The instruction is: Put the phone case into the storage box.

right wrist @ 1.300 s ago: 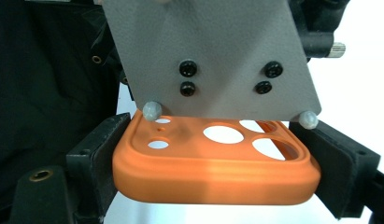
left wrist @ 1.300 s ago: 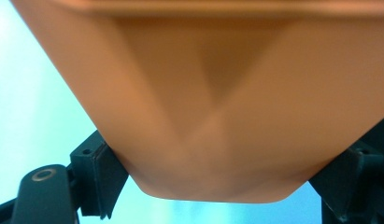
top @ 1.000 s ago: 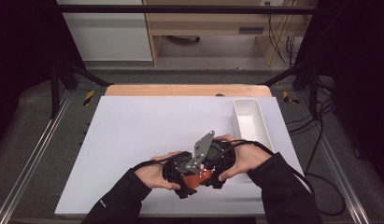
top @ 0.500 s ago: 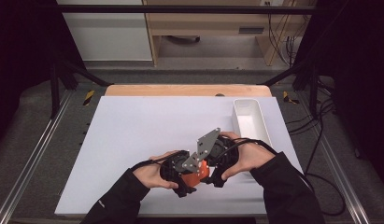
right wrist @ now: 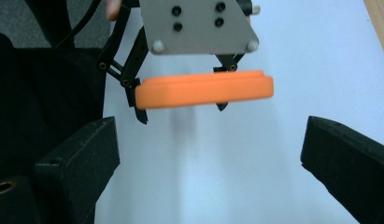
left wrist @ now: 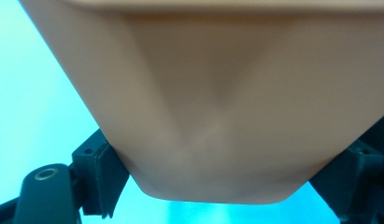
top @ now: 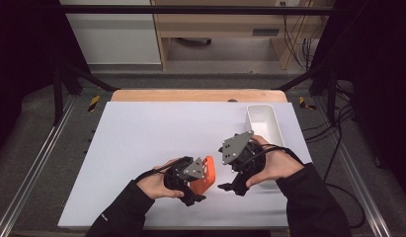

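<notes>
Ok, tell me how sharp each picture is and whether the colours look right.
Left gripper view: the orange lid sits so close that it is blurred and washed to a pale tan, and the table behind it has a cyan cast. Right gripper view: the lid is slightly soft, its colour true. High view: evenly lit white table, dark surroundings.

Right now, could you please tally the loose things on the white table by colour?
Orange: 1, the flat orange piece, held in the left claw
White: 1, the long white tray at the table's right edge
Total: 2
</notes>
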### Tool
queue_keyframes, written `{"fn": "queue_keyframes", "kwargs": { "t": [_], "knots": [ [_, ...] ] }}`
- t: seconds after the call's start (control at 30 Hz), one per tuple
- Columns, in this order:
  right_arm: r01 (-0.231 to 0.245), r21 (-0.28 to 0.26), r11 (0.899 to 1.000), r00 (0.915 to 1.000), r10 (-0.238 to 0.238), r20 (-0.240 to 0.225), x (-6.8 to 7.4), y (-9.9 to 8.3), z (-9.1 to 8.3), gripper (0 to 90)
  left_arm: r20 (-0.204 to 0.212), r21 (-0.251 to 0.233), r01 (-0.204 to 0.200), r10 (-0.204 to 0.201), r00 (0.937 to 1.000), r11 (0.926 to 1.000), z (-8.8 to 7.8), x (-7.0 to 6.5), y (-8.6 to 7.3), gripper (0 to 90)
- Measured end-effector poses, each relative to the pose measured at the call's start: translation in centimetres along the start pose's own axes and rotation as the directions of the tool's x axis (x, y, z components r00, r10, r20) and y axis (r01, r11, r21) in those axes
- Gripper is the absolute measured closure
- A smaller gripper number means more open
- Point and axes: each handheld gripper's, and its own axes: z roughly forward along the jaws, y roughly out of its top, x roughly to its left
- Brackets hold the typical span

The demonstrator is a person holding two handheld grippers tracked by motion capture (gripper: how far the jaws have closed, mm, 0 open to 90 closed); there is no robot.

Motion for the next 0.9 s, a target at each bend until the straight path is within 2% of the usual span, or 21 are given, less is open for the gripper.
{"fn": "queue_keyframes", "kwargs": {
  "t": [0.37,0.53,0.8,0.9],
  "knots": [
    [-0.075,-0.074,0.994,0.9969,0.076,0.017,-0.3,-1.9,0.6,2.8,0.023,-0.07,0.036,-0.034,0.9991,0.9969,-0.4,0.4,-1.2,15.3],
    [-0.091,-0.107,0.99,0.9955,0.093,0.015,-0.4,-2.6,0.9,3.0,0.031,-0.087,0.038,-0.036,0.9989,0.9954,-0.4,0.4,-1.2,15.3],
    [-0.116,-0.156,0.981,0.993,0.118,0.002,-0.3,-3.3,1.2,3.3,0.04,-0.143,0.05,-0.045,0.9982,0.9884,-0.6,0.5,-1.2,15.3],
    [-0.123,-0.159,0.98,0.9922,0.125,-0.001,-0.3,-3.4,1.3,3.3,0.047,-0.151,0.05,-0.043,0.9979,0.9873,-0.7,0.5,-1.1,15.3]
  ]
}}
